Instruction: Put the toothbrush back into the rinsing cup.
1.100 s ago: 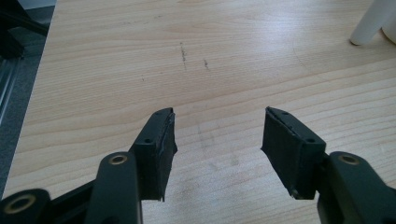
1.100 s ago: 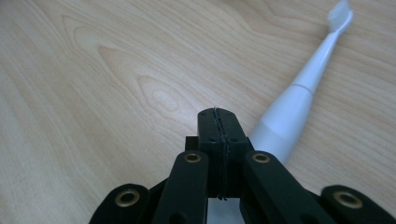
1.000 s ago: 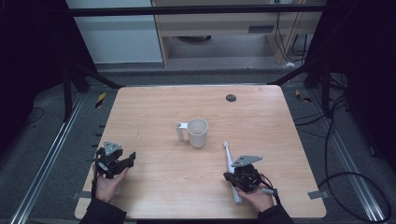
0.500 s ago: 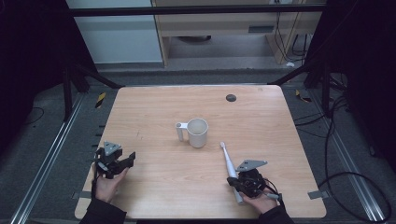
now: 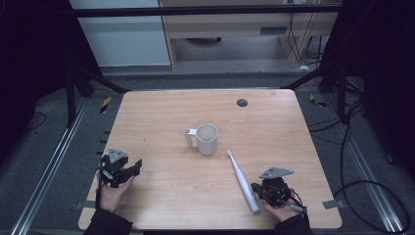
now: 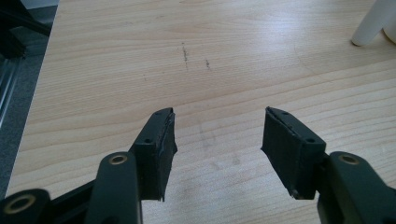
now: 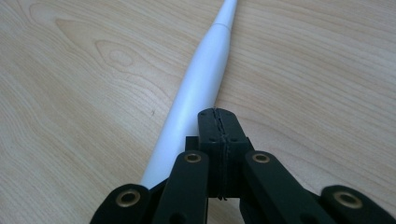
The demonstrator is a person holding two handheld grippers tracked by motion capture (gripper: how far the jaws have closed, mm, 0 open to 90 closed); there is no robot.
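Looking along my right gripper (image 7: 219,116), I see its jaws pressed together beside the toothbrush (image 7: 196,93), not on it; my left gripper (image 6: 217,135) at lower left stands wide apart.

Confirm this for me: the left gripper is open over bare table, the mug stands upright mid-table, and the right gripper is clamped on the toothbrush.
One thing is wrong. The right gripper is shut, but on nothing: in the right gripper view its jaws meet beside the toothbrush, which lies free on the table. The rest holds: the left gripper is open and the mug upright.
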